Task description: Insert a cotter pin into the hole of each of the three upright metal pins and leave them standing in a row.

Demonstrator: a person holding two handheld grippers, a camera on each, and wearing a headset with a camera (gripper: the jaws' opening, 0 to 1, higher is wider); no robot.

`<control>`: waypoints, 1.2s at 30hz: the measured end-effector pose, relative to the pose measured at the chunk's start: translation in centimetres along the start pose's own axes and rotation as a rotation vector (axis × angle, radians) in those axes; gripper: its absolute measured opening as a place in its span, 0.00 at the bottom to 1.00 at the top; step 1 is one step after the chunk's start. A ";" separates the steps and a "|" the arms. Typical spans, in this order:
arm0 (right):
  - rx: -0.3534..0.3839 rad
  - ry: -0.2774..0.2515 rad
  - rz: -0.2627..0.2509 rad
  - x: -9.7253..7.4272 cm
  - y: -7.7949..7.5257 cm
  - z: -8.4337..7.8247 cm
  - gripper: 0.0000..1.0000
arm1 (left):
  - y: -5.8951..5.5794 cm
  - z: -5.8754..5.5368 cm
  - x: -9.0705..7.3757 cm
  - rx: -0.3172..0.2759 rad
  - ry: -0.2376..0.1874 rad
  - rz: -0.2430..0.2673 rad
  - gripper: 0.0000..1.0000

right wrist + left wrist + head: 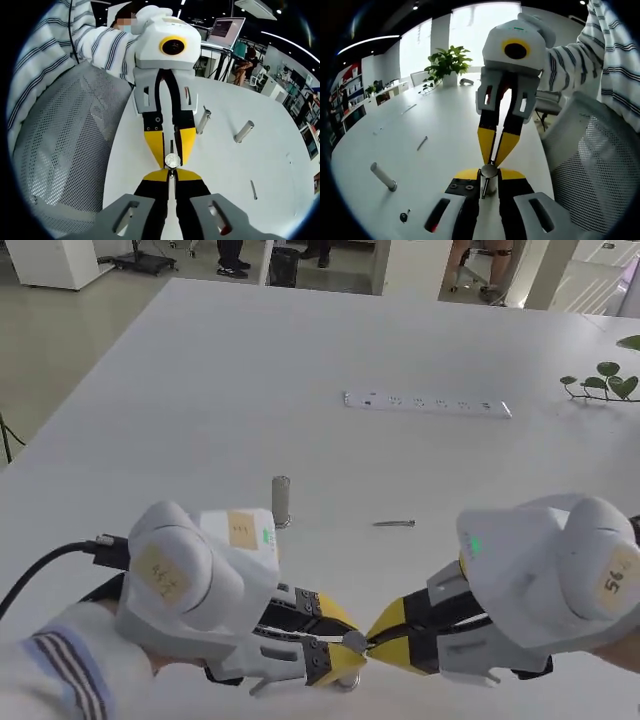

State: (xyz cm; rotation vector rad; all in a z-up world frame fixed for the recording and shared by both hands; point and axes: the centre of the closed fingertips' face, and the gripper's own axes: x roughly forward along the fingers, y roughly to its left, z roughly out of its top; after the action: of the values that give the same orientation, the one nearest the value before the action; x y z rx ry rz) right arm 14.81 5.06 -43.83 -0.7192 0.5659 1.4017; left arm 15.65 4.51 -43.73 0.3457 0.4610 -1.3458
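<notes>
Head view: L gripper (338, 652) and R gripper (380, 640) are seen tip to tip, low over the white table (300, 370) near its front edge. In L gripper view, the L jaws are clamped on the held metal pin (489, 172), which is held upright. Whether its base is on the table or just above it can't be told. The R jaws are closed to a point right at the pin's head, pinching what is judged to be a cotter pin (491, 161). It's too thin to be made out for sure, and whether its tip is in the hole yet can't be told.

Other parts: a far metal pin (281, 500) is stood upright further back, well apart from both grippers. In R gripper view a 3rd metal pin (203, 121) is seen beyond the L gripper, near the far one, not touching. A loose cotter pin (394, 524) is left lying flat beside the far pin, apart from it.

Progress, as judged: 1 insertion is in hand, not confirmed done. Whether the other 2 pins carry cotters can't be read at this res. W/ 1 cotter loose on the table, at least 1 more insertion is taken as left. After that, the held pin is to be set down in line w/ the other 2.
</notes>
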 end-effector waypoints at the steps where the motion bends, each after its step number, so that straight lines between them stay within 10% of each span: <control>1: 0.001 -0.001 0.001 0.0 0.0 0.0 0.00 | 0.0 0.0 0.0 -0.002 0.002 -0.001 0.09; 23: 0.065 -0.045 0.010 0.5 0.7 0.1 0.16 | -1.0 1.2 -2.3 -0.065 -0.026 0.019 0.20; 36: 0.087 -0.053 0.022 1.3 0.7 0.0 0.20 | -2.5 0.1 -4.3 -0.059 0.027 0.042 0.67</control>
State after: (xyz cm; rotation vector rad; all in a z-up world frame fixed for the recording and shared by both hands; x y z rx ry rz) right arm 14.21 5.92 -44.84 -0.6066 0.5908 1.4034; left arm 12.54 7.60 -41.45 0.3237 0.5124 -1.2857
